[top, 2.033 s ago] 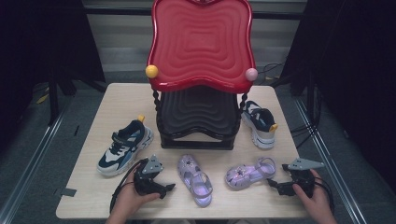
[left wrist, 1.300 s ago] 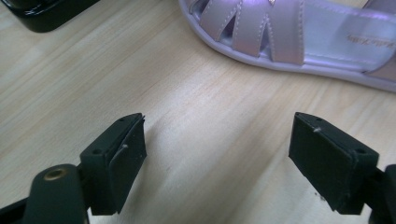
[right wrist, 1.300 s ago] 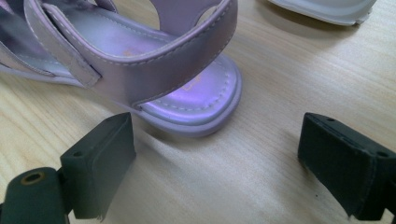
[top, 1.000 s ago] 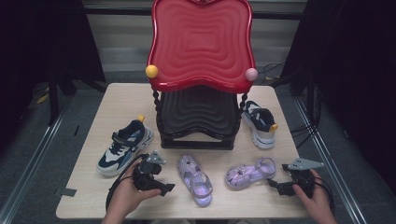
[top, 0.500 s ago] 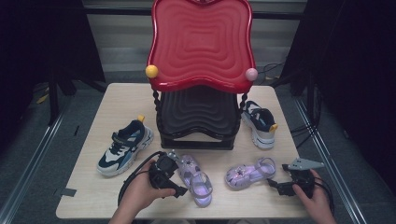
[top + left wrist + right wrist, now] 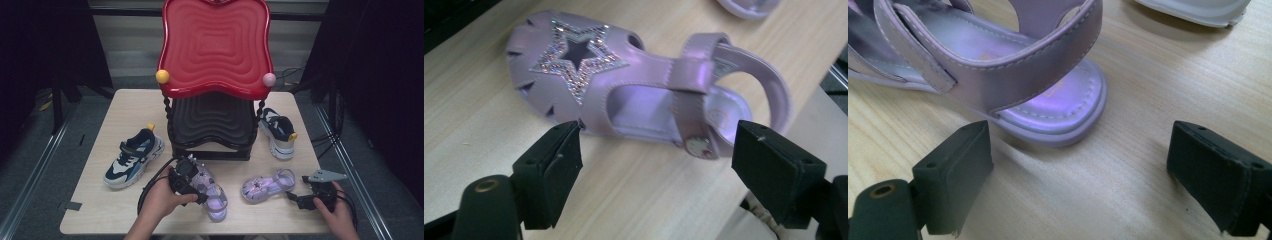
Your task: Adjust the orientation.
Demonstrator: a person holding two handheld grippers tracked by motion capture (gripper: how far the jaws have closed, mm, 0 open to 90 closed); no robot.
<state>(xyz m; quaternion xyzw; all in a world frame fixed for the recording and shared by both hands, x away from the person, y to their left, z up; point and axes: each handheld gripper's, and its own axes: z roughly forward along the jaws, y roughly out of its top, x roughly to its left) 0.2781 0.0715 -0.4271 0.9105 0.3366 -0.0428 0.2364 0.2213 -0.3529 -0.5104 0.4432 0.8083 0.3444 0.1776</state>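
**On the bench: two lilac sandals wait, neither yet lifted**

Near the front edge of the bench [image 6: 100, 215] lie the two things in hand, a pair of lilac sandals. One sandal with a glitter star [image 6: 624, 95] lies flat on the wood just ahead of the left claw [image 6: 656, 165], its toe toward one jaw and its heel strap toward the other. That claw's jaws stand wide and have just been opening a little further; nothing sits between them, and the pads touch no part of the shoe. From above, the left claw [image 6: 192, 187] overlaps this sandal, so how close it hangs over the upper is hard to judge there.

The second sandal [image 6: 267, 185] lies to the right, apart from the first, with its heel end toward the right claw [image 6: 302, 200]. Seen along the right claw [image 6: 1078, 165], the heel of that sandal [image 6: 1058, 107] rests on the wood just ahead of the jaws, which gape wide and bare.

Farther back stands a two-tier shoe rack [image 6: 215, 65], red shelf above, black shelf below, both seemingly without shoes. A navy sneaker [image 6: 134, 157] sits left of it and its mate [image 6: 278, 132] right of it.

By my reading the work is at its start: probably shoes go onto the rack, none is there, and no grasp has closed. Both sandals remain to be gripped, lifted and placed, and likely the sneakers after them.
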